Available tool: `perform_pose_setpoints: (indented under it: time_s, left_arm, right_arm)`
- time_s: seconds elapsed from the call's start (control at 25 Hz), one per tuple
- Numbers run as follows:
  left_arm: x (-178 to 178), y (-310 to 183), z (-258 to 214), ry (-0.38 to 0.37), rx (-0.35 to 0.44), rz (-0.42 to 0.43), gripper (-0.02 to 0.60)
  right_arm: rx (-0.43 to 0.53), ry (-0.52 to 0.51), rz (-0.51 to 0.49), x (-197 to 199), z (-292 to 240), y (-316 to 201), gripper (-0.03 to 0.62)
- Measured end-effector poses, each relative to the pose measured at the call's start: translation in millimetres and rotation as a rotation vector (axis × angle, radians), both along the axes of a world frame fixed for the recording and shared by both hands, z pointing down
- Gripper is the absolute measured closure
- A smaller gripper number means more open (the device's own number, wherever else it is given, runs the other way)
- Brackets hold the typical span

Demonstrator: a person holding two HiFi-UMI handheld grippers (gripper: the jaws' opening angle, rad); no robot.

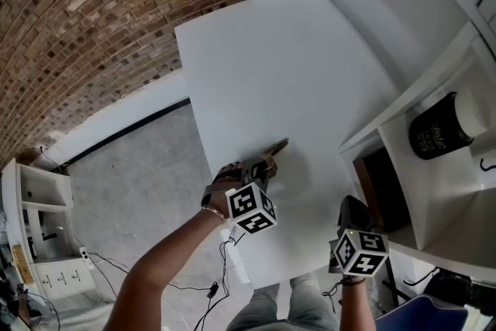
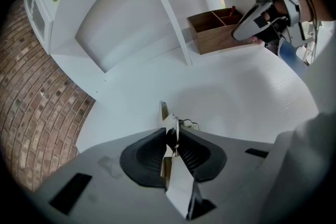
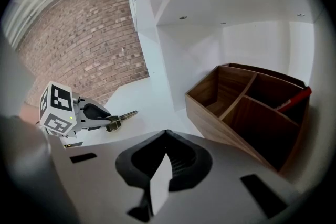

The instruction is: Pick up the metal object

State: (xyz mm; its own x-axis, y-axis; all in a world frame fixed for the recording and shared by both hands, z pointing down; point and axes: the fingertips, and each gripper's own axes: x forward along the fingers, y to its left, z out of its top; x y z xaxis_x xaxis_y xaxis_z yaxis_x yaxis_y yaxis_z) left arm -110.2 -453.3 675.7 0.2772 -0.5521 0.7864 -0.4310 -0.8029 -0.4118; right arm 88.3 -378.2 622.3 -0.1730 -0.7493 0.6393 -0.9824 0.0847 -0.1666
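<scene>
The metal object (image 1: pixel 277 146) is a thin, flat, brass-coloured strip. My left gripper (image 1: pixel 262 164) is shut on its near end, and the strip sticks out past the fingertips over the white table (image 1: pixel 256 74). In the left gripper view the strip (image 2: pixel 164 110) stands on edge, pinched between the black pads of the left gripper (image 2: pixel 171 136). My right gripper (image 1: pixel 353 211) hangs at the table's right front corner, apart from the strip. Seen from its own camera, the right gripper (image 3: pixel 167 135) is shut with nothing in it, and the strip (image 3: pixel 127 113) pokes out of the left gripper (image 3: pixel 112 123).
A wooden divided box (image 3: pixel 247 107) with a red item (image 3: pixel 295 99) in it stands on the table under the white shelves (image 1: pixel 434 89). A black jar (image 1: pixel 439 129) sits on a shelf. Brick wall (image 1: pixel 93 19) lies left; the table's left edge drops to grey floor (image 1: pixel 147 167).
</scene>
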Motion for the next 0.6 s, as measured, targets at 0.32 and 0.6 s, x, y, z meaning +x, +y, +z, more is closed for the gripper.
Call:
perform_pose_setpoints:
  time_s: [0.32, 0.6]
  left_arm:
    - [-5.1, -5.7, -6.7, 0.002, -0.002, -0.012, 0.538]
    - [-5.9, -10.0, -6.0, 0.007, -0.014, -0.027, 0.545]
  right_arm:
    - [0.007, -0.002, -0.002, -2.2, -5.4, -2.6, 0.592]
    - [0.013, -0.004, 0.0, 1.4, -6.1, -6.0, 0.592]
